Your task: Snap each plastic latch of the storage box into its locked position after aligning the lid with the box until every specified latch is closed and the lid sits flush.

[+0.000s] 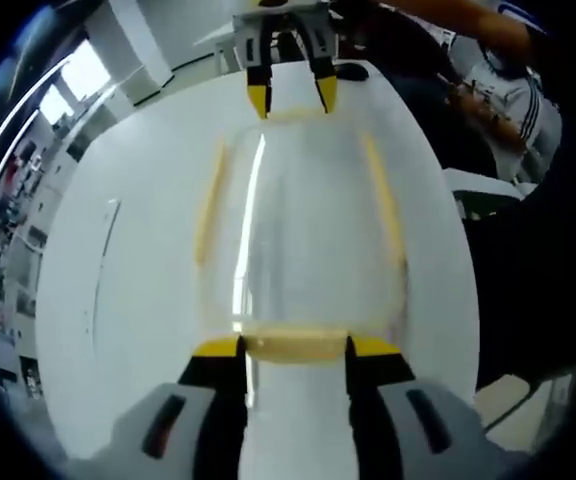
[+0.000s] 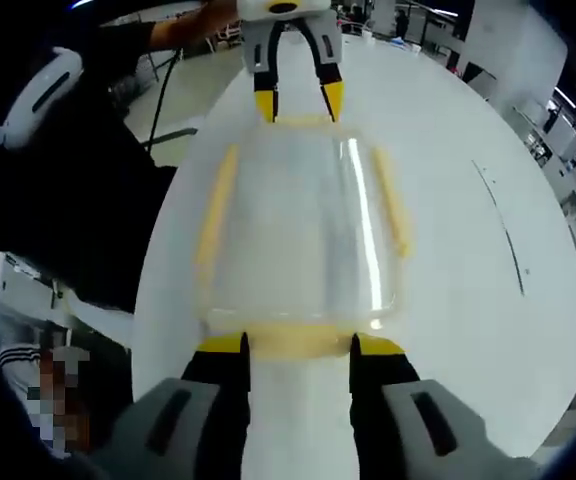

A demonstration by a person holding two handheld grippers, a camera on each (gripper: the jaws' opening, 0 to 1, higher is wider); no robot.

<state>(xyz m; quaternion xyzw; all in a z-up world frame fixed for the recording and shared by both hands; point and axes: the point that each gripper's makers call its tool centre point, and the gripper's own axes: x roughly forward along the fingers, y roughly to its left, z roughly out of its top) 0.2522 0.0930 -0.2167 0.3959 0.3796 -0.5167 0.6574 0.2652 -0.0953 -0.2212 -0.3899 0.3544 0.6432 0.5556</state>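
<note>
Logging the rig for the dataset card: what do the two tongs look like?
The left tongs and right tongs look alike: grey moulded bodies with dark slots, black jaws and yellow tips. Seen from the opposite side, each has a white housing above its black jaws. The person wears a dark top with a white-striped sleeve.

No legible text, labels, brand marks or numbers in either view (the background shelving is too blurred and small to make out any lettering).
</note>
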